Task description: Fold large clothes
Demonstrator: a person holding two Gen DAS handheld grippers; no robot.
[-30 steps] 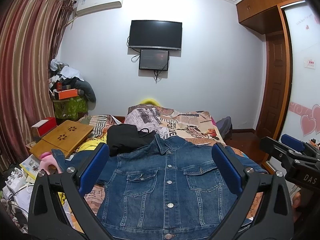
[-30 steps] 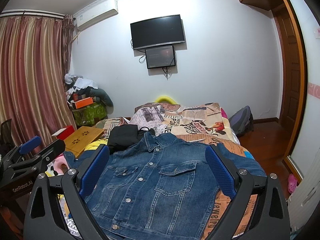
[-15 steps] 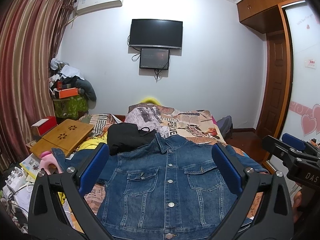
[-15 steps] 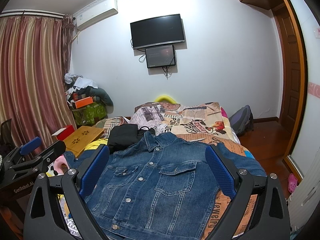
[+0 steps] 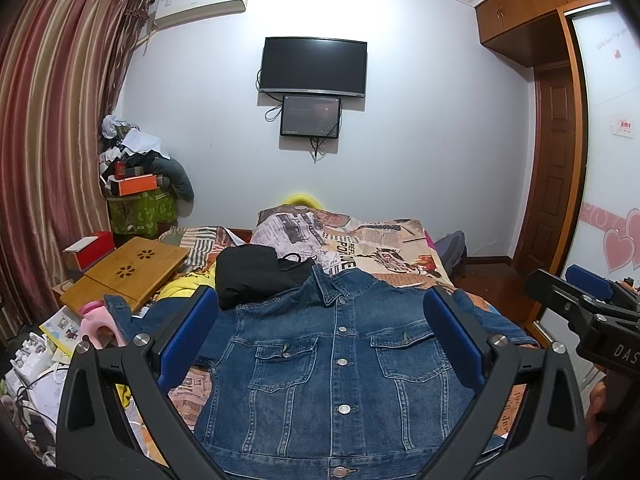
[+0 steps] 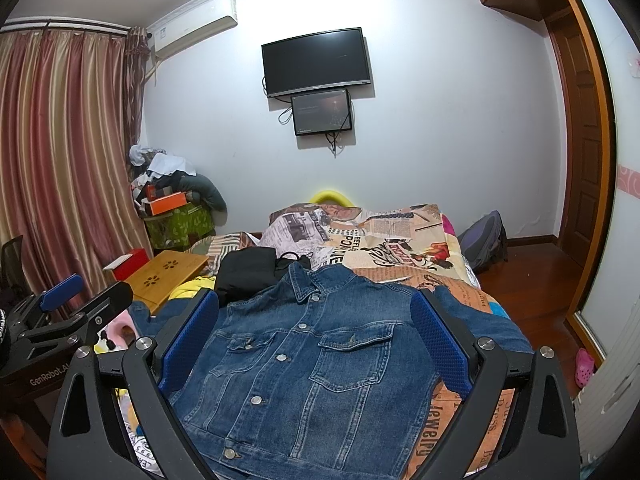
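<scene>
We hold both grippers above the near edge of the bed (image 5: 404, 248), each with its jaws spread wide and nothing between them. The left gripper (image 5: 320, 332) and the right gripper (image 6: 316, 330) both look down the length of the denim jacket (image 5: 340, 352), which lies front-up and buttoned on the patterned bedspread, collar pointing toward the far wall, sleeves spread out to either side. No fold has been made yet, as far as we can judge.

What worries us is the clutter. A black garment (image 5: 252, 276) lies touching the collar, so a careless grab at the shoulders could catch both fabrics at once. The left sleeve (image 5: 120, 316) hangs off the bed edge near a pink bottle (image 5: 94, 324) and a wooden lap tray (image 5: 128, 272); pulling it in quickly might drag or topple something. Denim is thick and stiff, so a shallow pinch could slip free mid-fold, and the sleeve's weight might pull the body crooked if we lift one side only.
</scene>
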